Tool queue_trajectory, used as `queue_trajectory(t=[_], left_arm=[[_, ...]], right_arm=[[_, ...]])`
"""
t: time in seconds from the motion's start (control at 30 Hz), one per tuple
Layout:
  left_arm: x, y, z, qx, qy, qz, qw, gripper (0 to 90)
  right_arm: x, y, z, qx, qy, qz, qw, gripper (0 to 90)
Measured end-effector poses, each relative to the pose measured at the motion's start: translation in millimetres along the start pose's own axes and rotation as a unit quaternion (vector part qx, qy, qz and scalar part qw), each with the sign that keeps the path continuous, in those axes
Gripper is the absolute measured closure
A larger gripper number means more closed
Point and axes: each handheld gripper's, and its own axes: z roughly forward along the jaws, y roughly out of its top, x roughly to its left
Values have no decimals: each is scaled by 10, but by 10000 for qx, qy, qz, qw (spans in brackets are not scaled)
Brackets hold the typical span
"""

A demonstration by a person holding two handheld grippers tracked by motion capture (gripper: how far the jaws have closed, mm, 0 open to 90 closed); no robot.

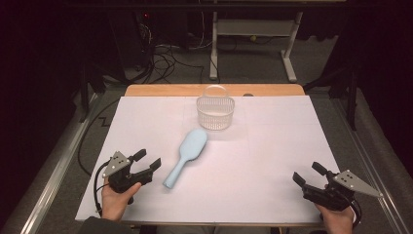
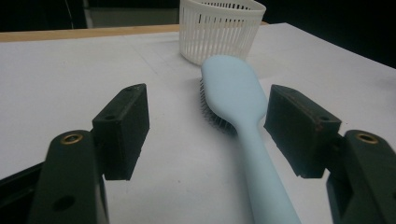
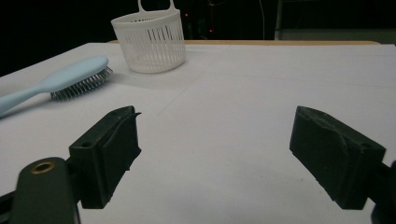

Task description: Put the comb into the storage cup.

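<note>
A smooth pale-blue hairbrush, oval-headed with bristles turned down, is laid just in front of a white slotted plastic basket. The left claw is held released beside the brush's handle; the right claw, also released, is held well apart. The bench is covered in white.

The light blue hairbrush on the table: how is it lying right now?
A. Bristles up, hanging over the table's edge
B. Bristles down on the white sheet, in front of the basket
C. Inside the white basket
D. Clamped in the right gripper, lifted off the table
B. The hairbrush lies flat on the white sheet with its smooth back up and its bristles against the sheet, on the near side of the basket; both grippers are open and apart from it.
</note>
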Motion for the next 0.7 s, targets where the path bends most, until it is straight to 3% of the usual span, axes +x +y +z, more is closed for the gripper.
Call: queue_trajectory(t=[0.7], left_arm=[[-104,72,133,56,-154,101,9998,316]], right_arm=[[4,1,-5,-8,39,21,10000,163]])
